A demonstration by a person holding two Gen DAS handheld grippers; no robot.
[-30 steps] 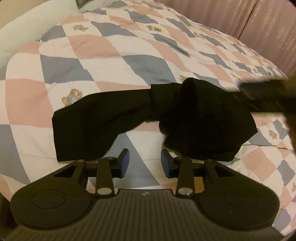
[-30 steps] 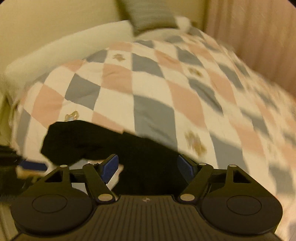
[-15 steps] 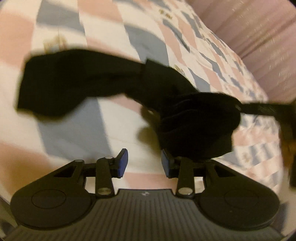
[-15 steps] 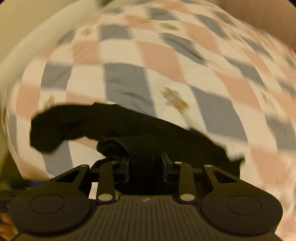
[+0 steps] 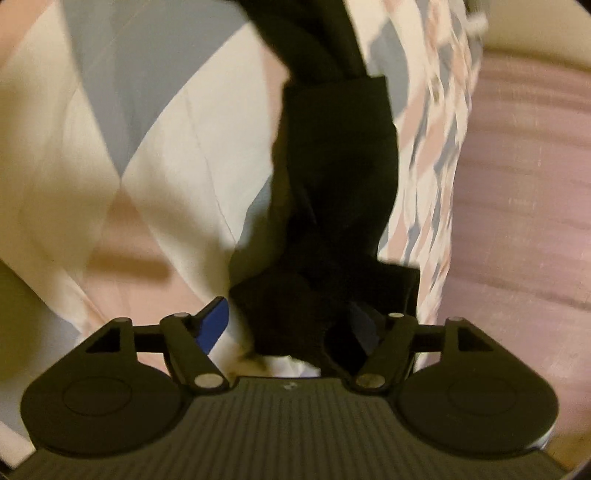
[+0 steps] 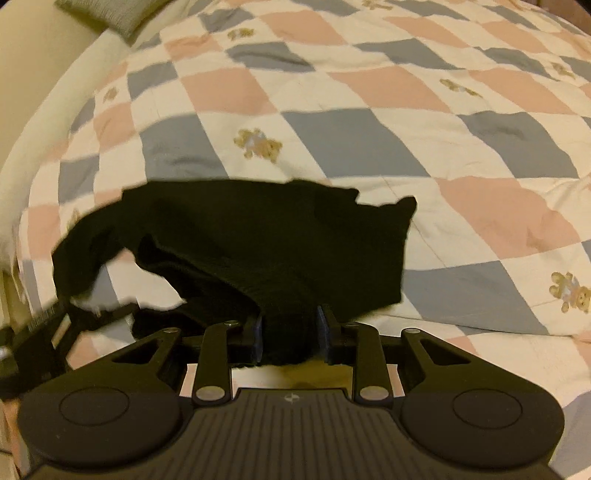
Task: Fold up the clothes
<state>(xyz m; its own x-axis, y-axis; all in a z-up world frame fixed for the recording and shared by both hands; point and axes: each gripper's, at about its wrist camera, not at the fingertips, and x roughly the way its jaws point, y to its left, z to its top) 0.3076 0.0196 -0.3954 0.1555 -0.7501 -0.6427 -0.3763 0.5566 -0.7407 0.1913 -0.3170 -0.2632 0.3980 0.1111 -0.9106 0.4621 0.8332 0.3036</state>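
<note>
A black garment [image 6: 258, 236] lies bunched on the checked quilt [image 6: 332, 92], one end trailing off to the left. My right gripper [image 6: 290, 330] is shut on a thick fold at its near edge. In the left wrist view the same black garment [image 5: 332, 166] runs as a twisted band from the top of the frame down between the fingers. My left gripper [image 5: 290, 325] stands wide open around its lower bunch. One blue pad [image 5: 214, 321] is clear of the cloth, and the other is partly covered by it.
The quilt [image 5: 166, 166] has pink, grey and white diamonds with small bears. A grey-green pillow [image 6: 107, 14] sits at the far left corner. A pink ribbed surface [image 5: 524, 184] borders the bed. A blurred dark tool shape [image 6: 33, 332] shows at the left edge.
My right gripper went from open to shut on the garment's fold. My left gripper closed in on the garment and spread its fingers wider around the bunch. The cloth has been pulled into a longer band.
</note>
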